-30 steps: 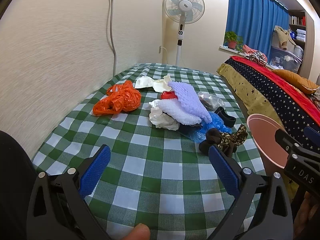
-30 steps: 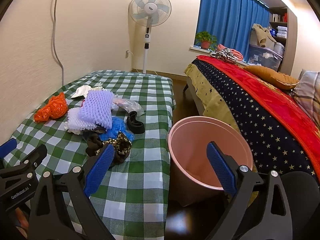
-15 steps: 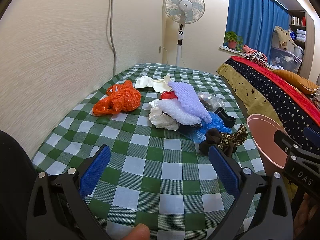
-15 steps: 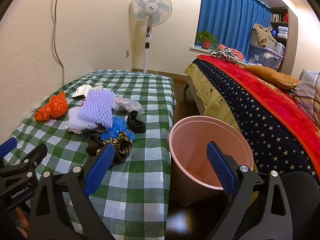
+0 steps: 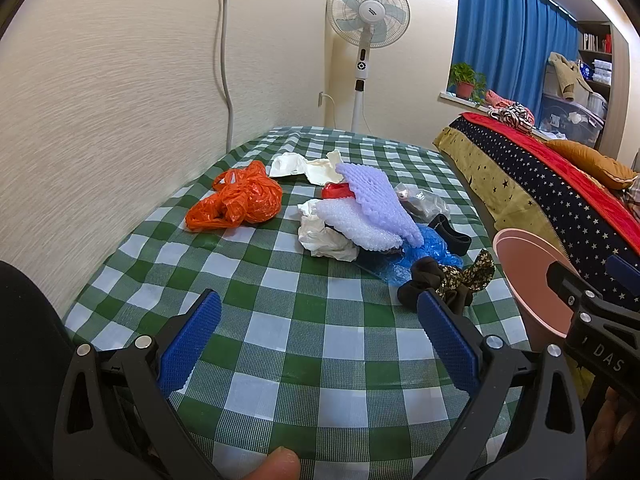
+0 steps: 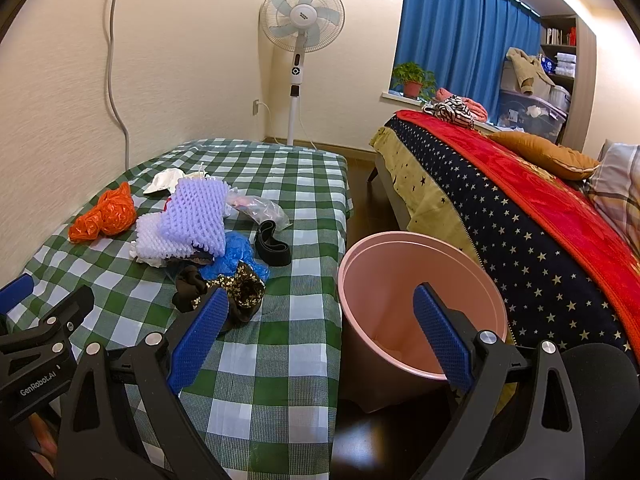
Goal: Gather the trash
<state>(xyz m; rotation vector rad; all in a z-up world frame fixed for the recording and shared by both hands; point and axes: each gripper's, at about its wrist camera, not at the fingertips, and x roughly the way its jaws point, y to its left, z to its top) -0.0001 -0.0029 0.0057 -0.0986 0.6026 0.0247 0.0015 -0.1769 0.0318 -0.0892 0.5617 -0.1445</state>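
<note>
Almost nothing has moved since the earlier frames; your view has only crept a touch closer to the pile. The worktop, under a green check cloth, runs along the wall, and the pink bin stands on the floor just beside its right edge, apparently empty. The trash lies mid-worktop: an orange bag toward the wall edge, purple foam over white foam, a blue bag, and a dark scrunchie nearest the bin. Your left gripper and right gripper both hang spread and hold nothing. You look to be at the start: reach for the scrunchie first, then carry it over the rim.
</note>
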